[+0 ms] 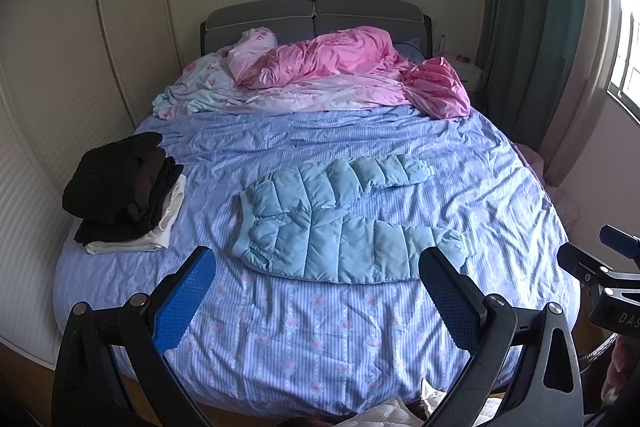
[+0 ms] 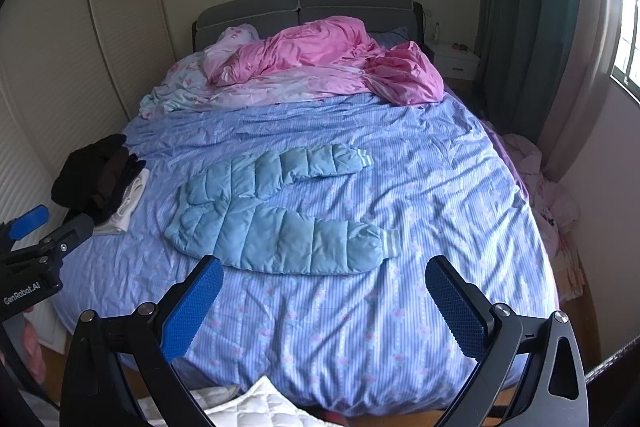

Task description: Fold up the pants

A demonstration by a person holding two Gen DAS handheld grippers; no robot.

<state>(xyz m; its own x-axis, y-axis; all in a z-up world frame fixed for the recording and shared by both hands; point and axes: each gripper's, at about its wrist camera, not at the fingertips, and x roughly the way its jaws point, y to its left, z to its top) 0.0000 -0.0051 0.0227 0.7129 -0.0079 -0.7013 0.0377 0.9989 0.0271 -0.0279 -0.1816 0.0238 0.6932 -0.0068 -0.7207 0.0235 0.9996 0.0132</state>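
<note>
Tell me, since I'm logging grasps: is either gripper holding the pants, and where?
Nothing is held: left gripper and right gripper are open, short of the pants.

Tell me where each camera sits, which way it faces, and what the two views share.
Left wrist: behind the open left gripper, facing the headboard; right gripper at its right edge.
Right wrist: behind the open right gripper, facing likewise; left gripper at its left edge.
Shared: quilted blue pants spread out, folded clothes stack, pink bedding.

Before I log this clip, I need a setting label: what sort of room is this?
A home bedroom, almost certainly. A wide bed with a blue striped floral sheet fills the view, with a grey padded headboard, a crumpled pink duvet and a small white nightstand beside green curtains.
</note>
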